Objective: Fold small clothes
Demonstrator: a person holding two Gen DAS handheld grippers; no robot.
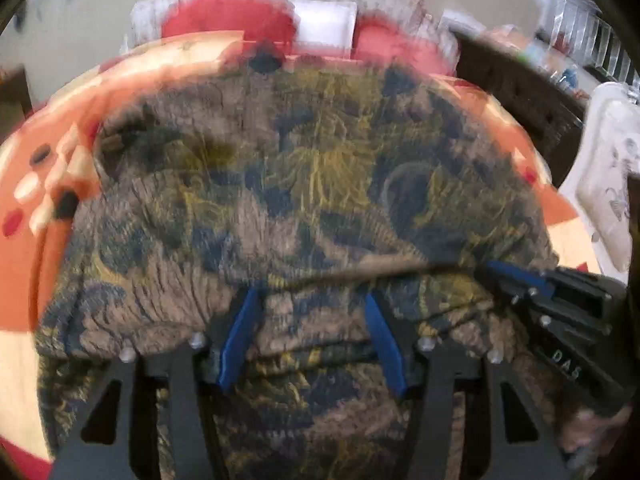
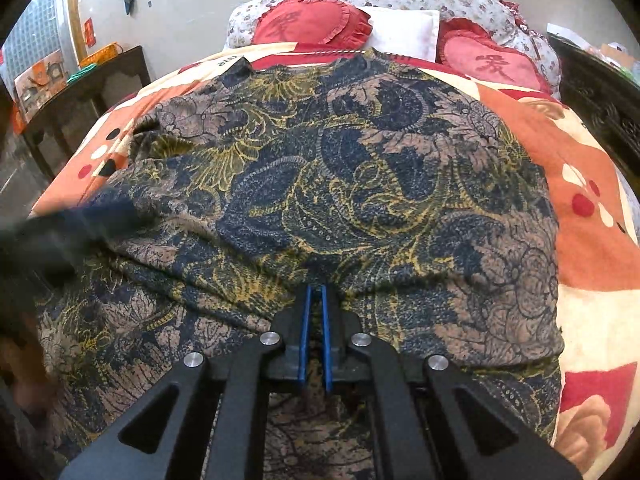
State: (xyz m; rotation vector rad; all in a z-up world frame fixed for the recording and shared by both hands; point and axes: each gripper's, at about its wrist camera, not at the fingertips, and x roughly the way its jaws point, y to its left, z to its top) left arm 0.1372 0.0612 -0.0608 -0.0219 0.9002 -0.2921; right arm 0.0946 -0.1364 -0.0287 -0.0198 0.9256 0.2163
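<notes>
- A patterned garment (image 2: 340, 184) is seen spread over a bedspread (image 2: 592, 240), directly ahead of and beneath both claws; its far edge reaches towards the pillows.
- The right gripper (image 2: 316, 300) is shown with its blue fingers drawn together, and a ridge of the cloth's near edge appears to be pinched between them; puckers radiate outward from the tips.
- The left gripper (image 1: 312, 304) is shown with its fingers (image 1: 240, 332) held well apart, cloth lying between and under them; nothing is seen to be clamped there. That view is smeared by blur, so fine contact cannot be judged.
- Progress is judged to be early: the garment is largely laid out flat, with a fold line raised near the claws, but no finished fold is visible. The carrying-over of the near edge, any second fold and the smoothing are judged to be left.
- The fabric is seen to be thin and limp, printed with navy, tan and yellow floral scrolls, and creased in soft ridges to the left of the right claw.
- The bedspread is blocked in orange, cream and red with dots; beyond the garment, two red heart-shaped cushions (image 2: 312, 20) with frilled edges and a white pillow (image 2: 404, 32) are set.
</notes>
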